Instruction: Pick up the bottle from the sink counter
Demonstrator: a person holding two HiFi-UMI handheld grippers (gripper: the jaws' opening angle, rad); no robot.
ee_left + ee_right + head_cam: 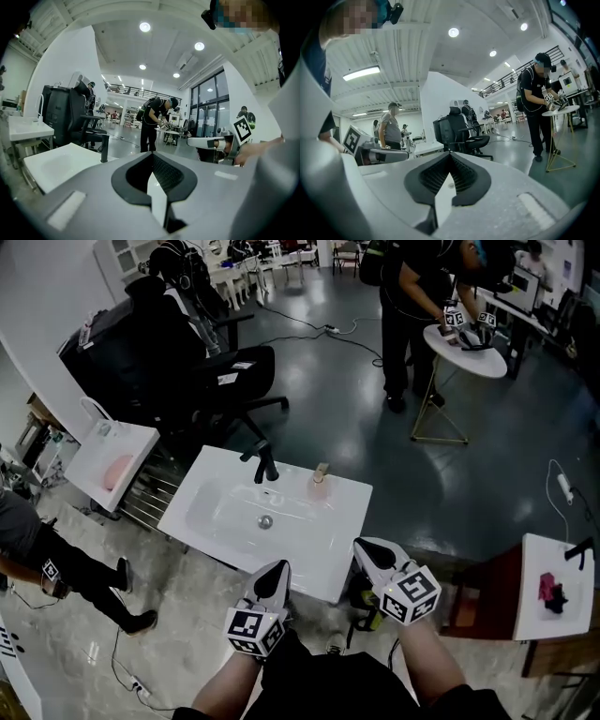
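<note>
Ahead, bottle [321, 480] beside black faucet [265, 463] on sink counter [314, 559]; chair [220, 381] behind.

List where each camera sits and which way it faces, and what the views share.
Head view: on the person's head, steeply down at the sink counter and bottle; forearms, left tongs, right tongs show.
Left gripper view: on the left tongs, level across the sink counter towards a standing person; own shut jaws, right tongs show.
Right gripper view: on the right tongs, level towards an office chair; own shut jaws, left tongs show.
Shared: all three see that standing person at the round table.
</note>
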